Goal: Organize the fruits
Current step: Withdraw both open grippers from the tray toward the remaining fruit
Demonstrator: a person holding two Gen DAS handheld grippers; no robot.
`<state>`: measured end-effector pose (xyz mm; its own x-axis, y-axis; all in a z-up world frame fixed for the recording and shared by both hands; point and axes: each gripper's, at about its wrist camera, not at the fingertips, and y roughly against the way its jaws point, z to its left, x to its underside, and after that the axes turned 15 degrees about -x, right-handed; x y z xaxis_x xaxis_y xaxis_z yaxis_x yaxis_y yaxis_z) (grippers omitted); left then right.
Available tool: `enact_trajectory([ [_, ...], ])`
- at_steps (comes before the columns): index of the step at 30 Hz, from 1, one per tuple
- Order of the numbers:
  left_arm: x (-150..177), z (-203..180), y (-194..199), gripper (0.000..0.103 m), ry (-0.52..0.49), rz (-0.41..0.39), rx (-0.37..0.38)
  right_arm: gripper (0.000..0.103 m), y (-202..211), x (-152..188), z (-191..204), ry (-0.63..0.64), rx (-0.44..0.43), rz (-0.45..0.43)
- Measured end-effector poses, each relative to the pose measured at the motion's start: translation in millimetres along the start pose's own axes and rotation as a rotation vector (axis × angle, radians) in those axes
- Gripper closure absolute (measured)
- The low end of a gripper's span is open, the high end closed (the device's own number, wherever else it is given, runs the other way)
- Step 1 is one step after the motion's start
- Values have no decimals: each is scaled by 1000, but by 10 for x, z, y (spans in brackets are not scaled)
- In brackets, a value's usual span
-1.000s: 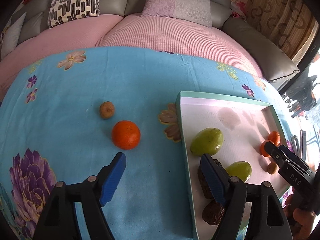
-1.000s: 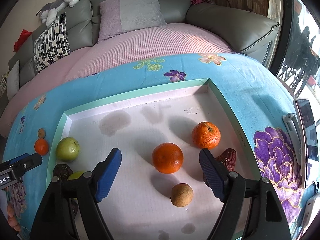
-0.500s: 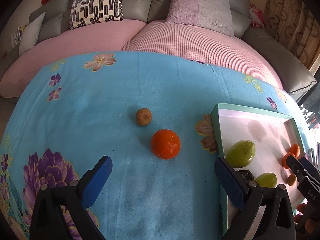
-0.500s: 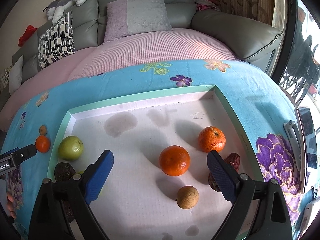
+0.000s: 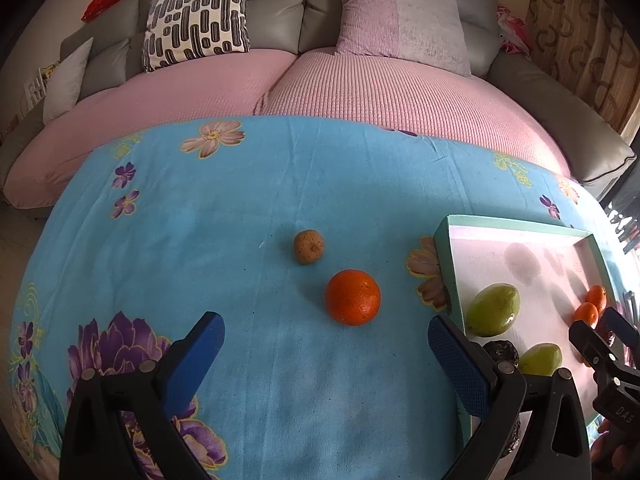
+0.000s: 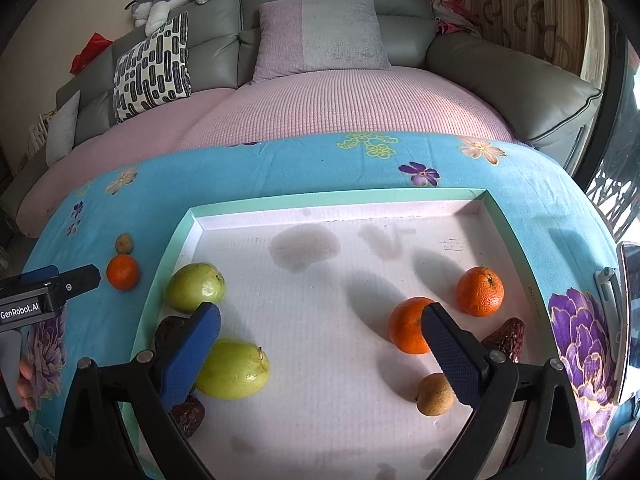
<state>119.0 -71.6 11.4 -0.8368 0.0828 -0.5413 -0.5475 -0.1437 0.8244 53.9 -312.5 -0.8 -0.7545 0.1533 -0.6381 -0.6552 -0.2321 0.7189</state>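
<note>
A living room: a grey sofa (image 5: 280,8) with pink seat covers (image 5: 360,92) stands behind a counter draped in a blue floral cloth (image 5: 240,200). A shallow tray (image 6: 332,200) with a mint-green rim and white floor lies on the right part of the cloth.

Left wrist view: the left tongs (image 5: 326,338) hover above the cloth with jaws wide apart and nothing between them. Just ahead of them lies an orange (image 5: 352,297), outside the tray and near its left wall; a small brown fruit (image 5: 308,247) lies just beyond it, apart from it.

Right wrist view: the right tongs (image 6: 320,330) hang over the tray, jaws spread and empty. In the tray's left part lie two green fruits (image 6: 195,287) (image 6: 234,370) and dark dates (image 6: 170,330) partly hidden by the left finger. In its right part lie two oranges (image 6: 406,330) (image 6: 480,291), a date (image 6: 506,338) and a small brown fruit (image 6: 434,394). A phone (image 6: 630,320) lies at the counter's right edge.
</note>
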Motion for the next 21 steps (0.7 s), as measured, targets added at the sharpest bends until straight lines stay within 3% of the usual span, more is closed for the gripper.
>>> enact_trajectory([
  [11,-48,314,6,0,52,-13,-35,3,-82,49,275,35,-51,25],
  [21,-56,617,-167,0,141,51,22,3,-98,32,593,62,-74,2],
])
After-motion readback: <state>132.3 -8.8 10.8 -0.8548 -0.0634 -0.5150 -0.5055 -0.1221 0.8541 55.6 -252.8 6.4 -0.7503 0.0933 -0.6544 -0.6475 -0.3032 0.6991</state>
